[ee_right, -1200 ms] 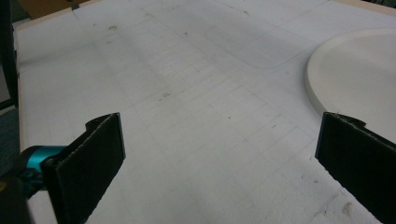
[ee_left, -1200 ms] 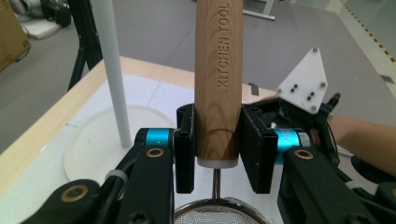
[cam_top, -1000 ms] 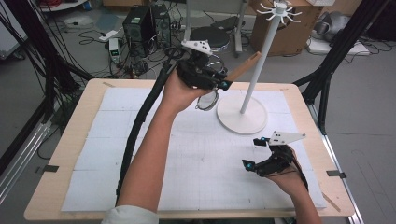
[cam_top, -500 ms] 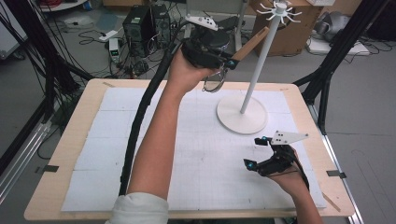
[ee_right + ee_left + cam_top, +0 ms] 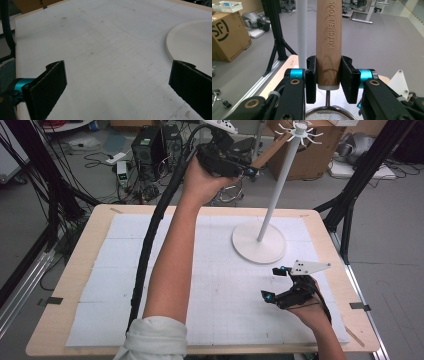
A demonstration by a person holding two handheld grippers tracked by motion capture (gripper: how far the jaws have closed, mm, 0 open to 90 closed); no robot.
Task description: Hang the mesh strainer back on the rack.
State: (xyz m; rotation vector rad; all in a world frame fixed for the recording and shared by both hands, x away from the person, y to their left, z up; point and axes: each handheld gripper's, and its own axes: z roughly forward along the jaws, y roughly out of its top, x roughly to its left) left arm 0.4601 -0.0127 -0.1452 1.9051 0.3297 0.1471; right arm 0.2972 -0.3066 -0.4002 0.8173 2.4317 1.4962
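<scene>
Left claw (image 5: pixel 328 82) clamps strainer's wooden handle (image 5: pixel 328 42), raised beside hook stand (image 5: pixel 293 150); next: hang it. Right claw (image 5: pixel 117 87) released.

The high view looked forward and down from above the person's side of the table (image 5: pixel 75 285), far enough back to take in the whole top and the floor beyond. The left gripper view rode on the raised left gripper (image 5: pixel 227 162), facing level along its jaws, very close to a wooden handle (image 5: pixel 328 45), with the white stand's pole (image 5: pixel 302 30) just behind. The right gripper view sat low over the white mat (image 5: pixel 105 50), facing across it toward the stand's round base (image 5: pixel 192 42). All three shared the stand (image 5: pixel 272 205).
</scene>
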